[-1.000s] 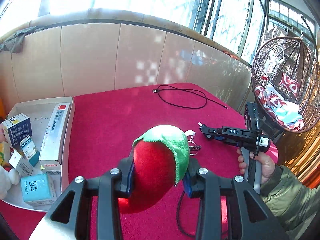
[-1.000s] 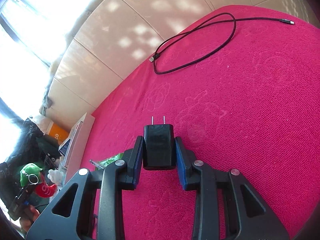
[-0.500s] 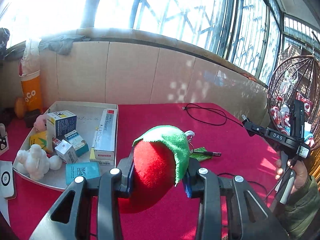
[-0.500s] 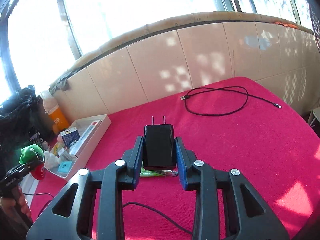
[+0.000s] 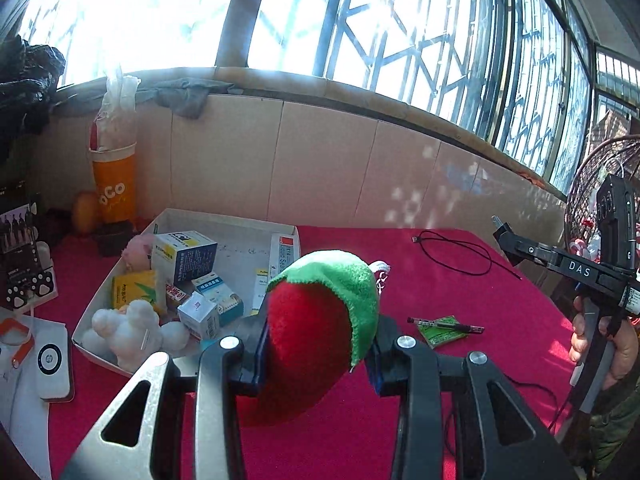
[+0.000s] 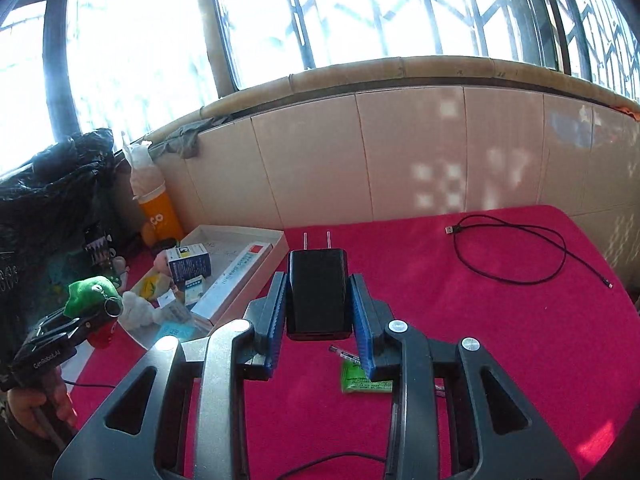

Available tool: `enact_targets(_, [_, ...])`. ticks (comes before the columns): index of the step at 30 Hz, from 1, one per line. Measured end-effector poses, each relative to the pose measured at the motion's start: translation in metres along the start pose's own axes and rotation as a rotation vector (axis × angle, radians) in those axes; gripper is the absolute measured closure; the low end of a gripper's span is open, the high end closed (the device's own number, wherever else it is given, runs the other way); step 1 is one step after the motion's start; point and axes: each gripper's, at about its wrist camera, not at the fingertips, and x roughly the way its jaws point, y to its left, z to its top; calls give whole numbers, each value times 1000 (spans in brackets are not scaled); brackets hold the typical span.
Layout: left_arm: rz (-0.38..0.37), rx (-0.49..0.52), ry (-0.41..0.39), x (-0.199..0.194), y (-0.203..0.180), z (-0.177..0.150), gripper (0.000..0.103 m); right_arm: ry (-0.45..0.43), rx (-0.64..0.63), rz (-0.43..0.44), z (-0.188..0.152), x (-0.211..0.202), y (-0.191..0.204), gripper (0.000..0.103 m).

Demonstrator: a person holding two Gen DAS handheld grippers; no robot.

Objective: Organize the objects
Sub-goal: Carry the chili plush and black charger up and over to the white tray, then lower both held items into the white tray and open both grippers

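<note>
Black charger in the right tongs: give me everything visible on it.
The black charger is a small glossy block, plastic by the look, with rounded edges and two flat metal prongs at its far end, pointing away from the camera. A slot-like port shows on its near lower face. The right tongs are shut on it, blue ribbed pads pressing its two sides. It is held clear above the red tablecloth; nothing else touches it. No cable is plugged in; the black cable lies apart.
</note>
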Motion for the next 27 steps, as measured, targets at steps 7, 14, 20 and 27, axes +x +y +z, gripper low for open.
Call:
enact_targets(7, [67,-9,-22,-3,27,19,65,18,-71,32,17,20,34,73])
enact_targets(14, [139,-13,-26,1,52,38,65,18,-152,68,33,36,75,73])
enact_targets(20, [175,-21,-12,13,67,49,65,56,-181,104,40,59,103,73])
enact_targets(27, [202,-64,18,26,93,51,65,100,-230,117,42,85,129,73])
